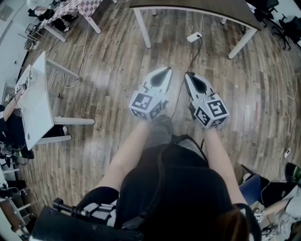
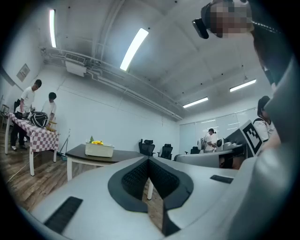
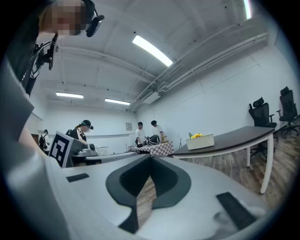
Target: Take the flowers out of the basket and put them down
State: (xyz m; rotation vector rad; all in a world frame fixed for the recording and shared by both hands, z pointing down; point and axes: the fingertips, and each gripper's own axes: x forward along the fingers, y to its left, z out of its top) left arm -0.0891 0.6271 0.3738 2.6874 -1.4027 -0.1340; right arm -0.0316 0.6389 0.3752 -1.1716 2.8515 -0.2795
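A white basket [image 2: 99,149] with yellow flowers [image 2: 96,142] stands on a dark-topped table [image 2: 123,155] some way off. The right gripper view shows the same basket [image 3: 200,141], flowers [image 3: 197,135] and table [image 3: 234,138]. Both grippers are held side by side in front of the person's body, over the wooden floor. My left gripper [image 1: 166,69] is shut with nothing in it, its jaws meeting [image 2: 149,160]. Just as empty, my right gripper [image 1: 188,74] is shut too [image 3: 151,158]. In the head view the table's near edge [image 1: 197,8] runs along the top, and the basket is out of sight.
A white desk [image 1: 35,101] stands at the left and a checkered table [image 1: 80,7] at the top left. A cable and plug block [image 1: 194,36] lie on the floor under the dark table. People stand at other tables [image 2: 33,110], and office chairs [image 2: 147,146] are behind.
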